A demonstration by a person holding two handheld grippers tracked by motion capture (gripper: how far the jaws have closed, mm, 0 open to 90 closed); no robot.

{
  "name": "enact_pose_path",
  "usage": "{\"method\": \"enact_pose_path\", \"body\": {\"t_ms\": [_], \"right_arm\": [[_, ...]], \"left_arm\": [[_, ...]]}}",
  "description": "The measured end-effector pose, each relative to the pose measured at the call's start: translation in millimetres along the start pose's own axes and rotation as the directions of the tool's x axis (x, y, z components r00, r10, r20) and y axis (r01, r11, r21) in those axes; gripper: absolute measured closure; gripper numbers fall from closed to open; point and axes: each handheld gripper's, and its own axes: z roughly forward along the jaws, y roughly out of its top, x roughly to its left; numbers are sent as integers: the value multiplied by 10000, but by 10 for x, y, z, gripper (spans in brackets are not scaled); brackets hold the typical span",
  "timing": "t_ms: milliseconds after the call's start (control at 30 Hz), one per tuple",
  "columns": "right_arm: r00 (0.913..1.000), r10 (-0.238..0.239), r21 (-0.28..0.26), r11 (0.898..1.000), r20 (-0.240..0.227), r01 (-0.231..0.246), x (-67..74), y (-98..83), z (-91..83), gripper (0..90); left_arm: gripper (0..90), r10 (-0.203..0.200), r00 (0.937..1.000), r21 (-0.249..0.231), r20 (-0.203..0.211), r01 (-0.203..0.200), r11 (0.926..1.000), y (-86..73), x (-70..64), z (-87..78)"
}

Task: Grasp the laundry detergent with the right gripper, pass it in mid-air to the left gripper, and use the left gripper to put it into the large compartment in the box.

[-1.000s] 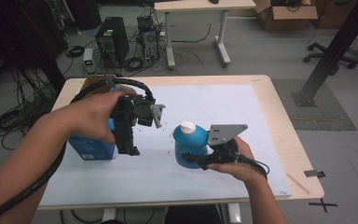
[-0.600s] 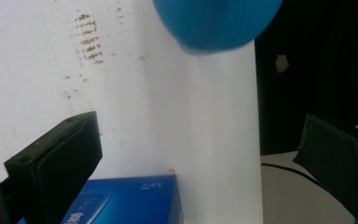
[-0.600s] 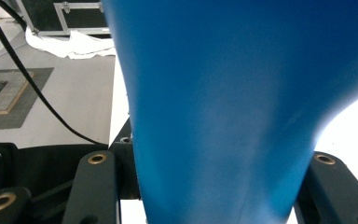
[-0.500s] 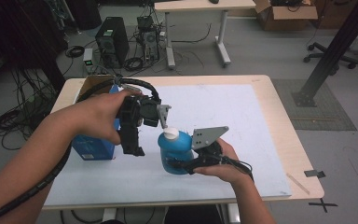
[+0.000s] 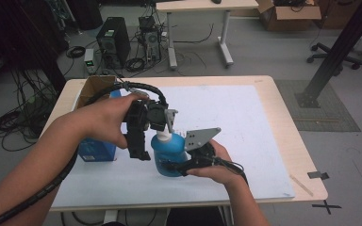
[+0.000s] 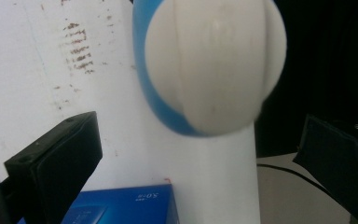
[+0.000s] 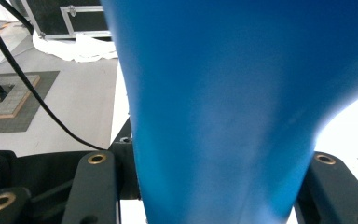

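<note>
Blue plastic, the bottle (image 5: 168,157) stands between the jaws of the right gripper (image 5: 181,165), which press on its body from both sides; in the right gripper view the blue wall (image 7: 223,107) rises directly from between the two black jaws. Its white cap (image 5: 165,136) is just under the left gripper (image 5: 140,151), slightly to that gripper's right side. The left gripper's jaws are apart: in the left gripper view they stand wide on each side, and the white cap (image 6: 212,63) is ahead of them, not touched. A blue box (image 5: 96,150) lies on the white mat (image 5: 245,122), close behind the left gripper.
</note>
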Motion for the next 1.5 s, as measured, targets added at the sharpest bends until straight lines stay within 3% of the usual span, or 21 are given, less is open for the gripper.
{"method": "enact_pose_path", "body": {"t_ms": [600,933,1133,1267,1500], "right_arm": [[9998,-146,-116,9998,-153,144,-30,48,216,453],[9998,-195,-105,9998,-90,194,-46,85,225,453],[9998,-196,-20,9998,-61,196,-42,87,231,453],[9999,-145,-58,9999,48,145,-51,86,225,453],[9999,-132,-64,9999,66,133,-45,103,231,453]], "left_arm": [[2,132,9998,98,125,-133,9999,47,10,125],[7,83,10000,251,0,-83,9997,54,22,161],[69,121,9998,372,-128,-116,9992,75,12,162],[152,145,9998,143,-148,-143,9998,86,-11,110],[171,117,9998,326,-170,-111,9994,113,-16,123]]}}
